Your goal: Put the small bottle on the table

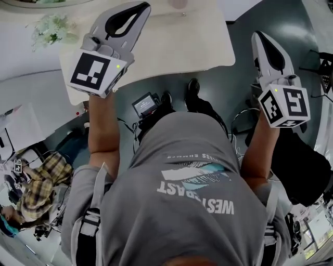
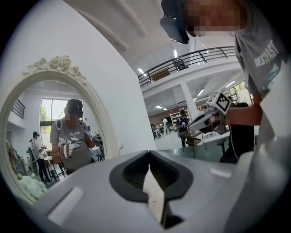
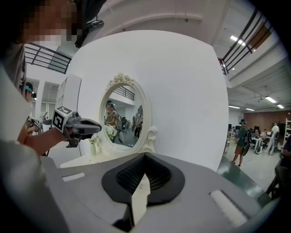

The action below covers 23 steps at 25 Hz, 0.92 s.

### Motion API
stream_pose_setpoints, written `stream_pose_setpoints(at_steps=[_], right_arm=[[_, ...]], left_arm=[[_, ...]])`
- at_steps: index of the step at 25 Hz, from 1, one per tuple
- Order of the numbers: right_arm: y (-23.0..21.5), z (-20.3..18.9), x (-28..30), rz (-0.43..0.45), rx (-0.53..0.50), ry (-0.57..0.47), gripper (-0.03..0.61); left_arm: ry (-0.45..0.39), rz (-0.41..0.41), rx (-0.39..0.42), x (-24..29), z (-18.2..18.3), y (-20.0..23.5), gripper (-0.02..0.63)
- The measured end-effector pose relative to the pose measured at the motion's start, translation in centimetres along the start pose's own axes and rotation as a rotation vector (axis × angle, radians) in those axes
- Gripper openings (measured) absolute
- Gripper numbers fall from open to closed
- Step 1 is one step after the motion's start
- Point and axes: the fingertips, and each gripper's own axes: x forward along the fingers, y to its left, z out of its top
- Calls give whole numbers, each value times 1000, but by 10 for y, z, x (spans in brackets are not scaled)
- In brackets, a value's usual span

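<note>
Tabletop, cream w/ rounded corners (image 1: 171, 47), filled the upper head view. Oval mirror in ornate white frame (image 3: 122, 116) stood at its far side. Left grey two-jaw gripper (image 2: 149, 154) hung over the table's near edge, jaws pressed together, nothing btwn them. Right grey gripper (image 3: 144, 157) was off the table's right side over dark floor, jaws likewise closed & empty. White-green flower bunch (image 1: 51, 28) sat near the mirror. Small bottle: I couldn't confirm it. Only candidate was a pale pinkish item (image 1: 179, 4), cropped at the table's far edge.

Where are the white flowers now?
In the head view the white flowers stand at the left edge of the table, just left of the left gripper.
</note>
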Motion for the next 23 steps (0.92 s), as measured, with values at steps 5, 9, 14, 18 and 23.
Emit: stream_pose_setpoints(at_steps=[5, 9, 14, 18, 23], right_arm=[[17, 8, -14, 17, -23, -14, -2], [31, 23, -29, 23, -48, -30, -2], [40, 29, -40, 27, -58, -38, -2], [45, 25, -40, 35, -61, -29, -2], [49, 17, -40, 40, -57, -18, -2]], left_arm=[[-40, 38, -34, -37, 8, -13, 3], [-13, 29, -25, -63, 9, -26, 3], [-5, 27, -28, -79, 10, -35, 3], [2, 30, -38, -84, 4, -38, 3], [13, 20, -50, -86, -6, -42, 4]])
